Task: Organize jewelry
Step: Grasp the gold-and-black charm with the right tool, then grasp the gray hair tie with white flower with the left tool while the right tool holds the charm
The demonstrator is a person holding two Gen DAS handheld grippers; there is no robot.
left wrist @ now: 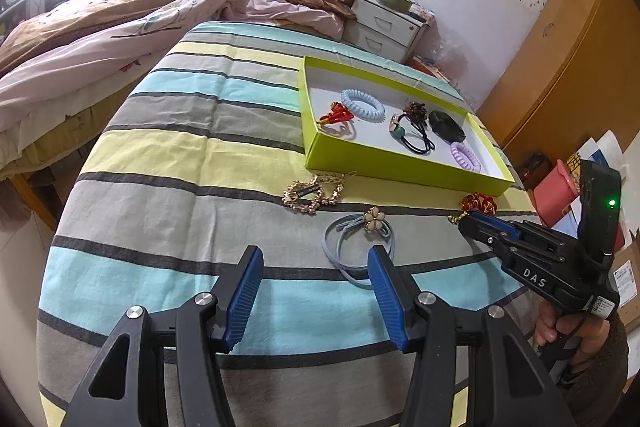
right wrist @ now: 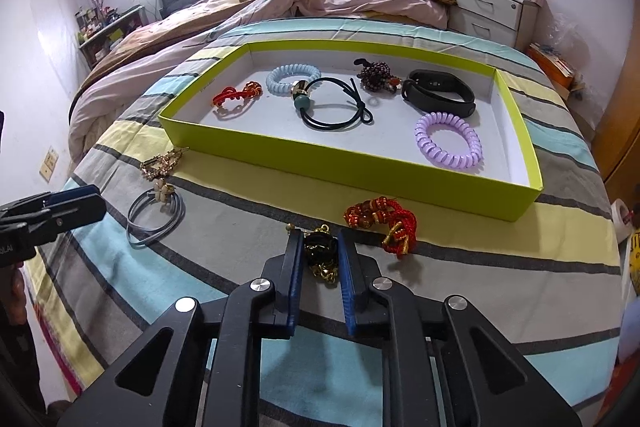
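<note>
Lime-green cardboard is forming the shallow tray (right wrist: 360,169) lying on the striped cloth (right wrist: 480,291) that is covering the surface; inside it are sitting a pale blue coil band (right wrist: 293,78), a red knotted piece (right wrist: 236,95), a dark cord tie (right wrist: 336,107), a beaded cluster (right wrist: 376,77), a black wristband (right wrist: 438,93) and a lilac coil band (right wrist: 448,140). Toward 6 o'clock of the tray, the right tool (right wrist: 320,259) is clenching on a black and gold chain piece (right wrist: 322,255); a red bead bracelet (right wrist: 382,223) is lying just beside it at 2 o'clock. The left tool (left wrist: 316,287) is hovering released; a grey flower tie (left wrist: 360,239) is resting at its 12 o'clock, near a gold clip (left wrist: 314,193).
</note>
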